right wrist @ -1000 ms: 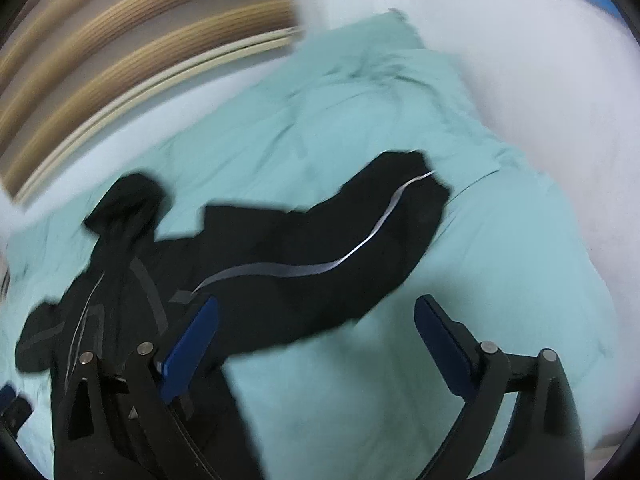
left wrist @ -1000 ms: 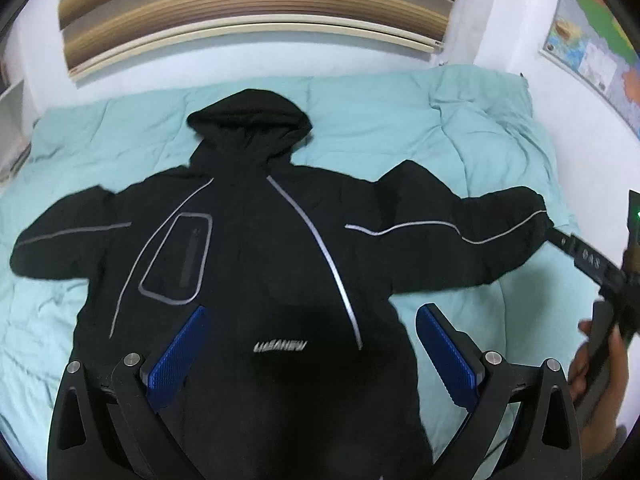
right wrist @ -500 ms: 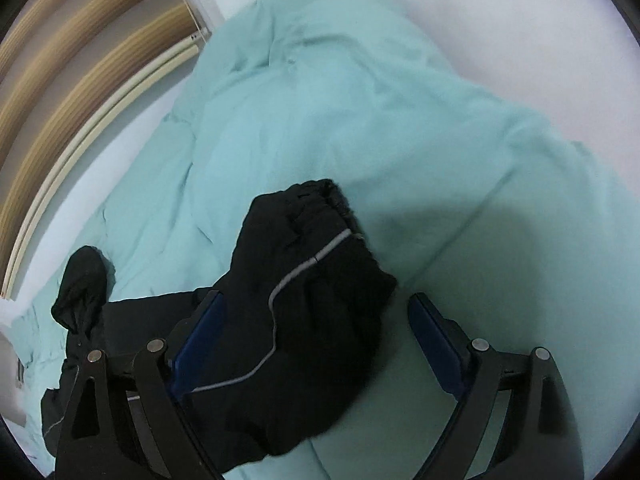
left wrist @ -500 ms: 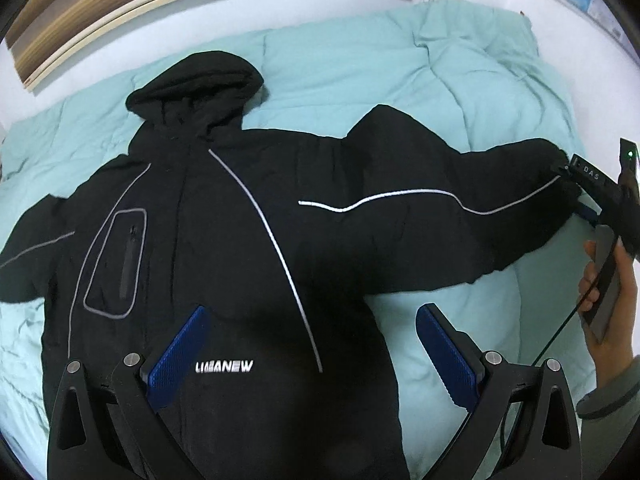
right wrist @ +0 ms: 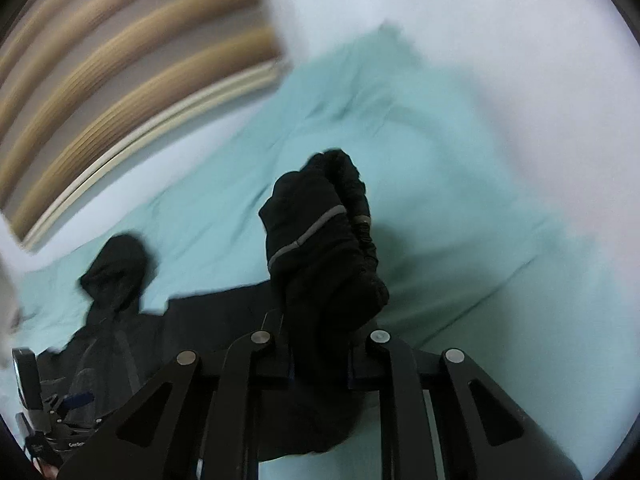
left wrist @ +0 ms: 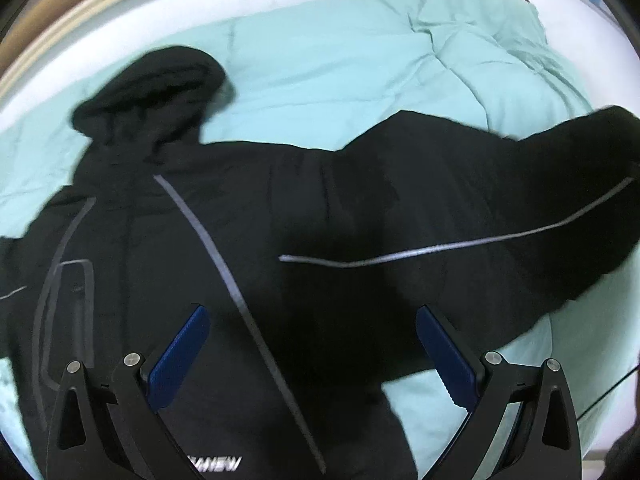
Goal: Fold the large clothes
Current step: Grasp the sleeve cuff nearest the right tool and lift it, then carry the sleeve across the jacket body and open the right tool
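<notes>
Gripping the cuff end of one sleeve [right wrist: 320, 248], the right gripper [right wrist: 320, 372] has its jaws drawn narrow around bunched black fabric, which rises upright from between them (cuff ribbing at the top, grey stripe across the fold). Its fingertips are hidden under the cloth. Left gripper [left wrist: 310, 356] hangs over the jacket [left wrist: 224, 264] with blue pads [left wrist: 178, 360] spread wide, nothing between them.

The jacket lies front up on the bedspread [left wrist: 340, 60], grey piping running diagonally down the chest, white lettering near the bottom edge of the left view, partly cut off. A piped pocket outline sits on the left side of that view. The sleeve extends toward the right edge of the frame, its stripe running along it. Beyond the chest, the hood [left wrist: 160, 92] rests flat on the teal cover.

Further back: a white wall [right wrist: 500, 40] and a slatted blind [right wrist: 120, 60] (blurred in the right view). Lower left of the right view, the other gripper shows small.
</notes>
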Demonstrator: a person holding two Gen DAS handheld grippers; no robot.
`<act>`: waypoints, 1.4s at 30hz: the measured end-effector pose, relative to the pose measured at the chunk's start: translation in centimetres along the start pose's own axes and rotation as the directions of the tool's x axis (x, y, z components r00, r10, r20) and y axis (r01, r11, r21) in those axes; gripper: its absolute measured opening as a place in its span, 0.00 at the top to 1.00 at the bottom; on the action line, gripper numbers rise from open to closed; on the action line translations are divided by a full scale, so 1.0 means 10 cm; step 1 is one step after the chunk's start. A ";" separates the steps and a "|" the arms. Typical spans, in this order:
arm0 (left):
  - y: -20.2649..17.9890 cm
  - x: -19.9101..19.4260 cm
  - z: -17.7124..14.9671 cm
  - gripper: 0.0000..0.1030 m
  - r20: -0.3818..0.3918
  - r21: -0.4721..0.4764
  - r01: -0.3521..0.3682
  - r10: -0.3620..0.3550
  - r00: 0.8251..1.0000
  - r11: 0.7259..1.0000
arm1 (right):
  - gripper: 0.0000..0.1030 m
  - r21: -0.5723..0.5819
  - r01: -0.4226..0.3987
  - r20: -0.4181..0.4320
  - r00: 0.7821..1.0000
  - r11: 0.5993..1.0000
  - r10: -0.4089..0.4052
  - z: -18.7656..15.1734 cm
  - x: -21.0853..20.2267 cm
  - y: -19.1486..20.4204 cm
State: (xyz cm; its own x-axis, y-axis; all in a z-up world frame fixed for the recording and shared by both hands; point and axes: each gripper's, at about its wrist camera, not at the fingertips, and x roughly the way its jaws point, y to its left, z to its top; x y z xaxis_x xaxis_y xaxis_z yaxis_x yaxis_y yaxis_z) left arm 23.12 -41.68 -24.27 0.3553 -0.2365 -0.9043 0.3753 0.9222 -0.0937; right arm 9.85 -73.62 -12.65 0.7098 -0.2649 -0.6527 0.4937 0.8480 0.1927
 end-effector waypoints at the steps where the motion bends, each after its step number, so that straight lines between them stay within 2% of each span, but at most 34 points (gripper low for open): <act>1: 0.00 0.14 0.02 0.00 -0.015 -0.005 0.009 -0.009 1.000 1.000 | 0.81 0.023 0.029 0.013 0.999 0.999 -0.029 0.02 -0.05 -0.08; 4: -0.04 0.54 0.03 0.01 -0.071 -0.009 0.021 -0.022 0.997 1.000 | 0.81 0.114 0.099 -0.037 0.995 0.989 -0.096 -0.02 0.06 -0.43; 7: -0.03 1.03 -0.03 0.01 -0.178 -0.044 0.033 -0.041 0.983 0.998 | 0.81 0.183 0.148 -0.129 0.984 0.972 -0.125 -0.17 0.34 -0.67; 10: -0.09 1.25 -0.03 0.00 -0.206 0.000 -0.011 0.010 0.979 1.000 | 0.81 0.201 0.194 -0.178 0.971 0.960 -0.159 -0.34 0.49 -0.74; 13: -0.14 1.23 0.00 0.00 -0.200 0.028 -0.013 0.019 0.980 1.000 | 0.81 0.204 0.238 -0.197 0.960 0.950 -0.198 -0.36 0.54 -0.68; 15: -0.11 1.13 0.01 0.01 -0.190 0.026 0.018 -0.013 0.982 1.000 | 0.81 0.185 0.245 -0.199 0.958 0.952 -0.208 -0.30 0.49 -0.56; 19: 0.04 0.70 -0.03 0.02 -0.104 0.015 0.086 -0.084 0.991 0.996 | 0.81 0.194 0.141 -0.171 0.979 0.971 -0.108 -0.16 0.37 -0.29; 23: 0.31 0.21 -0.12 0.02 -0.005 -0.003 0.107 -0.107 0.994 0.994 | 0.81 0.145 0.003 -0.160 0.987 0.989 0.021 -0.15 0.25 0.33; 26: 0.68 -0.10 -0.23 0.02 0.040 -0.041 0.080 -0.079 0.996 0.996 | 0.81 0.102 -0.092 -0.189 0.976 0.990 0.110 -0.25 0.23 0.84; 27: 0.80 -0.18 -0.27 0.02 0.053 -0.055 0.070 -0.067 0.996 0.996 | 0.81 0.074 -0.133 -0.210 0.967 0.988 0.146 -0.30 0.27 1.11; 29: 1.10 -0.31 -0.30 0.02 0.069 -0.094 0.050 -0.043 0.997 0.994 | 0.81 0.031 -0.171 -0.233 0.957 0.985 0.173 -0.40 0.33 1.48; 33: 1.62 -0.55 -0.47 0.02 0.073 -0.163 -0.014 0.026 0.997 0.987 | 0.81 -0.043 -0.286 -0.302 0.917 0.957 0.260 -0.66 0.45 2.38; 35: 1.88 -0.65 -0.60 0.02 0.070 -0.183 -0.045 0.058 0.996 0.982 | 0.81 -0.081 -0.319 -0.324 0.904 0.944 0.277 -0.83 0.42 2.72; 38: 2.31 -0.77 -0.78 0.02 0.074 -0.235 -0.074 0.094 0.993 0.969 | 0.81 -0.146 -0.409 -0.381 0.864 0.901 0.330 -1.08 0.41 3.45; 40: 2.61 -0.86 -0.90 0.02 0.080 -0.276 -0.086 0.112 0.990 0.957 | 0.81 -0.197 -0.437 -0.406 0.851 0.877 0.333 -1.21 0.43 3.81; 42: 2.84 -0.89 -0.97 0.02 0.083 -0.309 -0.102 0.133 0.988 0.946 | 0.81 -0.245 -0.484 -0.444 0.826 0.840 0.346 -1.40 0.45 4.28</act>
State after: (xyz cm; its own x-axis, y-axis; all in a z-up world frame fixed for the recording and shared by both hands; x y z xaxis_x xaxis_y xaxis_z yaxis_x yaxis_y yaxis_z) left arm 22.29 -10.36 -22.91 0.4719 -0.1360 -0.8711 0.0543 0.9906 -0.1252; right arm 27.15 -32.07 -17.61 0.5340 0.2784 -0.7983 -0.0516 0.9532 0.2979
